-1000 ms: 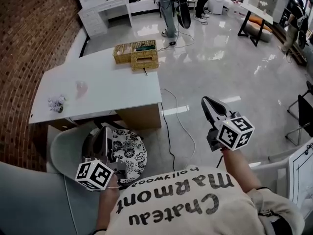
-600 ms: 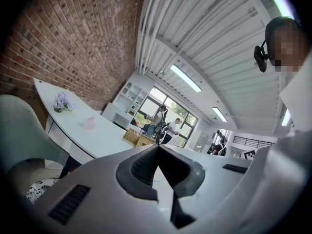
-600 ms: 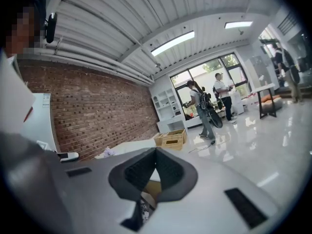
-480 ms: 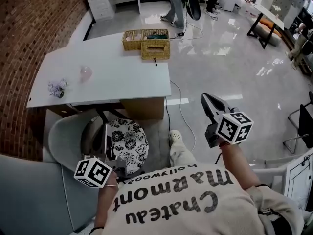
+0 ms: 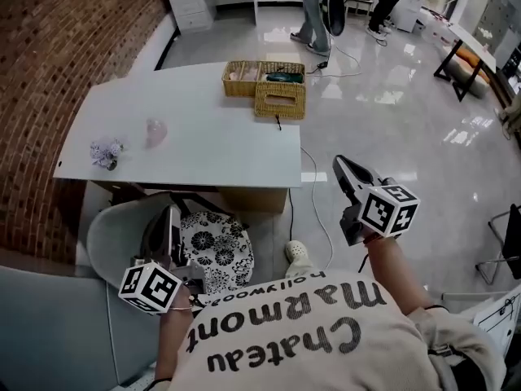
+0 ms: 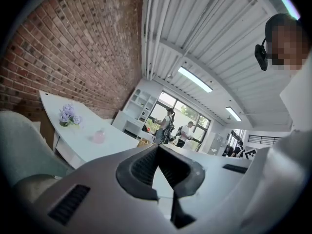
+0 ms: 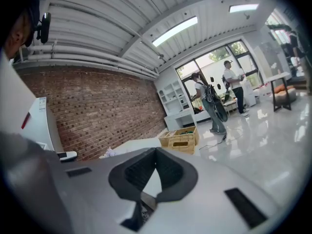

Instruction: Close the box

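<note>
While the person stands back from the white table (image 5: 203, 149), the woven box (image 5: 280, 100) sits on its far right corner. It has a slot in its top. It sits right up against an open woven basket (image 5: 262, 73) behind it. A black cord (image 5: 305, 177) hangs from the box down to the shiny floor (image 5: 391, 129).

Little purple flowers (image 5: 106, 151) and a pink thing (image 5: 155, 131) lie at the other end of the table.

Both grippers are far from the box. The left gripper (image 5: 172, 215) is above a chair with a flowery cushion (image 5: 216, 247); its jaws are pressed together with nothing in them. The right gripper (image 5: 342, 168) is over the floor, jaws squeezed together and empty too.
</note>
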`<state>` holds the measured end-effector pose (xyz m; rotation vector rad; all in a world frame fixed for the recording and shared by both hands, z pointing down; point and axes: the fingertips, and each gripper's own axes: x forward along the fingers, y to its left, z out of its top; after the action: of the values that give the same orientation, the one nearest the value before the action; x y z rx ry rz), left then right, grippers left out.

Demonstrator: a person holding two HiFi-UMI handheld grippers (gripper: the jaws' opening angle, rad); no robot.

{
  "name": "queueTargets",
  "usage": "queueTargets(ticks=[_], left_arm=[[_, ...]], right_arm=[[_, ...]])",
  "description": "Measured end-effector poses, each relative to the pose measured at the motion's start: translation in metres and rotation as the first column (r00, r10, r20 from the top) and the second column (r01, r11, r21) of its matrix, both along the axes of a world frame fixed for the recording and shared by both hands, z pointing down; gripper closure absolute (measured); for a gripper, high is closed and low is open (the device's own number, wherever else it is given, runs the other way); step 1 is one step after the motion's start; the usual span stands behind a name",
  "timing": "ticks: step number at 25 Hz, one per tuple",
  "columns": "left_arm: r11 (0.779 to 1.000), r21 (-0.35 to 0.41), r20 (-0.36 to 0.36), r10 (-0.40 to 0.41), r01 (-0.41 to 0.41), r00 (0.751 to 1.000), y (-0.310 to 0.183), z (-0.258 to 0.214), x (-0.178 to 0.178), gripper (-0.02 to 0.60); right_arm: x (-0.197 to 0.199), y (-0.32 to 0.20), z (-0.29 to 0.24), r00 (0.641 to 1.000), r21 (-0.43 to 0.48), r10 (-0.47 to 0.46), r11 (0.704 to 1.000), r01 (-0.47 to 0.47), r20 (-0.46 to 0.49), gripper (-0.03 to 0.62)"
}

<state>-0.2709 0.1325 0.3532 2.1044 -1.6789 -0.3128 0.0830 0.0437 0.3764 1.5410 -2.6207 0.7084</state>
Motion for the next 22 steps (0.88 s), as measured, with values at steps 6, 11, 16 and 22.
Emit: queueTargets(ticks=[6, 11, 16, 22], left_arm=[[0.999, 0.021, 0.005, -0.049, 0.049, 0.999, -0.049, -0.016, -0.001, 0.580], [0.996, 0.013, -0.001, -0.084, 0.084, 0.996, -0.082, -0.016, 0.005, 0.580], [0.993, -0.011, 0.002, -0.119, 0.119, 0.993, -0.105, -0.007, 0.010, 0.580], [0.980, -0.055, 0.012, -0.192, 0.193, 0.981, -0.111, 0.011, 0.013, 0.580]], right_arm=[[0.003, -0.070, -0.008, 0.999, -0.003, -0.034, 0.999, 0.034, 0.020, 0.591], [0.003, -0.123, -0.014, 0.997, 0.000, -0.069, 0.998, 0.069, 0.031, 0.591], [0.005, -0.164, -0.002, 0.994, -0.019, -0.103, 0.994, 0.103, 0.030, 0.591], [0.013, -0.199, 0.044, 0.989, -0.113, -0.133, 0.984, 0.140, 0.066, 0.591]])
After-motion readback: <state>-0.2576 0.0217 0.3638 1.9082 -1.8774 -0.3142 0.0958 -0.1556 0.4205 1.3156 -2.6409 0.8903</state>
